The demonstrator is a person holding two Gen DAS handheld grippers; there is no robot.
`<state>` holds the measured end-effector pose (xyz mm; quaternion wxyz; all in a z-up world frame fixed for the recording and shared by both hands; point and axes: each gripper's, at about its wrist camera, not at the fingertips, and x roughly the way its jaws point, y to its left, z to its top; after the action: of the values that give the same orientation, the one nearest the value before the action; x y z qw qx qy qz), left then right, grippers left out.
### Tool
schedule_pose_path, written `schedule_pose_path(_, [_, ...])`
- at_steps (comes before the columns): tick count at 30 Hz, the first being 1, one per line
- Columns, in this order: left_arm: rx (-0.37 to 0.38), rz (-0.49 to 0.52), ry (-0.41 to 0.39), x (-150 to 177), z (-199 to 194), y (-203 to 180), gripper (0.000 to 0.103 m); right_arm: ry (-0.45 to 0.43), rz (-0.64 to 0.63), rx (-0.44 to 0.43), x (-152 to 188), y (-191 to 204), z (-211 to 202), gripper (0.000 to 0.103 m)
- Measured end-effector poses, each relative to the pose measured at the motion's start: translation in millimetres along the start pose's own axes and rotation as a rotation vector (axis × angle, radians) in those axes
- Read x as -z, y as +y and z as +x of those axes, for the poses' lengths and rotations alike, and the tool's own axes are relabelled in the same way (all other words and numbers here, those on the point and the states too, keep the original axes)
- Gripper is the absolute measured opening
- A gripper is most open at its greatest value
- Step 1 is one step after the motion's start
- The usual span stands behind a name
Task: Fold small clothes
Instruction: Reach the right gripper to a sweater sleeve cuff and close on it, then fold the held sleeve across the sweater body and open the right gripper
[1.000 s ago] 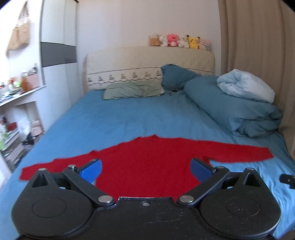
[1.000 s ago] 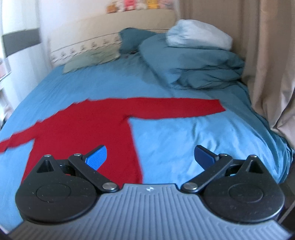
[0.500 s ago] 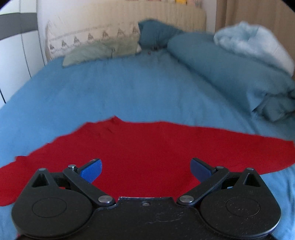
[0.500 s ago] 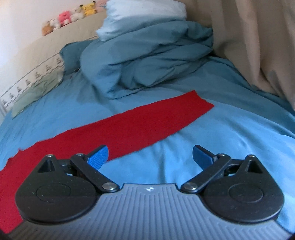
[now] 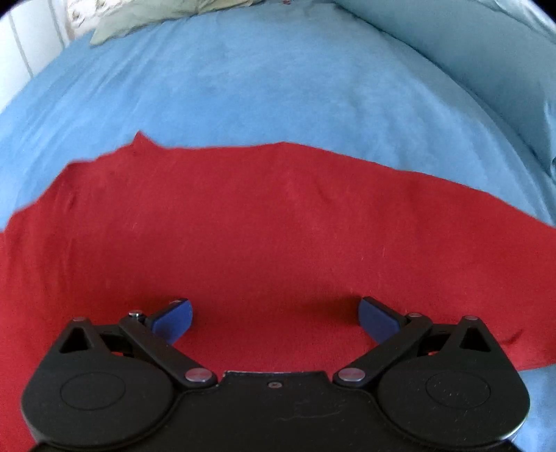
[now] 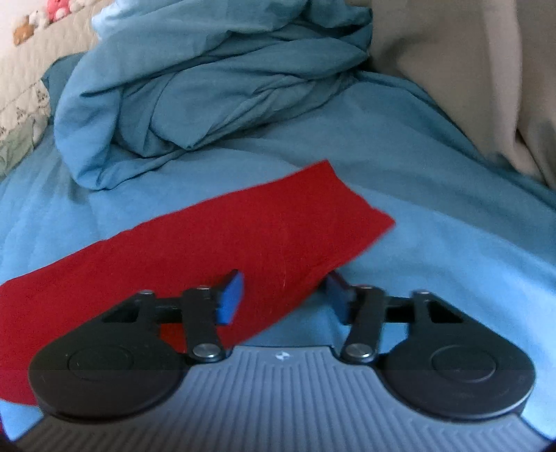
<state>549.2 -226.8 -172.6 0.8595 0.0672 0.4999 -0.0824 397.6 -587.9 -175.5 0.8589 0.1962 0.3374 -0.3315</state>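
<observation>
A red long-sleeved top point(image 5: 271, 222) lies spread flat on the blue bed sheet point(image 5: 264, 80). My left gripper point(image 5: 274, 316) is open, low over the top's body near the shoulder and collar. In the right wrist view the top's right sleeve point(image 6: 222, 243) runs diagonally, with its cuff end at the upper right. My right gripper point(image 6: 283, 293) is partly closed, its blue pads point(image 6: 231, 297) on either side of the sleeve's lower edge near the cuff. I cannot tell whether they pinch the cloth.
A bunched blue duvet point(image 6: 208, 80) lies just beyond the sleeve. A beige curtain point(image 6: 462, 69) hangs at the right. A green pillow point(image 5: 166, 14) and the padded headboard point(image 6: 21, 87) are at the far end of the bed.
Both grippers have dropped closer to the top. The left now sits low over the body. The right has moved to the sleeve end and its jaws have narrowed around the sleeve's edge.
</observation>
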Motion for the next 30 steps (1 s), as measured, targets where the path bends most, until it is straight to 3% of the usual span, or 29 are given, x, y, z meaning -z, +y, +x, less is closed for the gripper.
schedule_pose_path(3, [0.011,-0.003,0.023,-4.5,4.6,1.1,0.103,0.014,-0.014,0.026,-8.2,4.4,4.5,0.025])
schedule_pose_path(6, [0.047,-0.035,0.052,-10.4,2.0,11.0,0.103,0.011,-0.041,0.017,-17.2,14.6,-2.8,0.021])
schedule_pose_path(8, [0.068,-0.036,0.057,-11.6,-7.4,18.4,0.103,-0.014,-0.055,-0.036,-26.9,28.0,-19.8,0.02])
schedule_pose_path(13, [0.12,-0.043,0.005,-18.9,-46.9,61.0,0.103,-0.097,-0.114,-0.256,-55.5,97.9,-78.2,0.02])
schedule_pose_path(17, [0.078,-0.041,-0.064,-14.0,-88.0,113.9,0.103,-0.138,-0.217,-0.525,-55.9,192.6,-129.9,0.02])
schedule_pose_path(20, [0.043,-0.058,-0.107,0.1,-109.3,157.6,0.103,-0.109,-0.316,-0.732,-22.8,266.8,-157.2,0.02])
schedule_pose_path(23, [-0.021,-0.11,-0.125,26.4,-119.0,201.3,0.103,-0.013,-0.456,-0.883,45.0,331.5,-164.3,0.02])
schedule_pose_path(25, [-0.05,-0.157,-0.106,47.3,-116.1,229.4,0.103,0.079,-0.577,-0.924,100.9,362.3,-157.3,0.02])
schedule_pose_path(28, [-0.03,-0.231,-0.051,79.6,-108.8,260.9,0.103,0.181,-0.744,-0.883,168.5,379.9,-143.5,0.02])
schedule_pose_path(30, [-0.006,-0.264,-0.034,94.8,-106.2,274.1,0.103,0.193,-0.776,-0.863,188.5,375.3,-140.6,0.023])
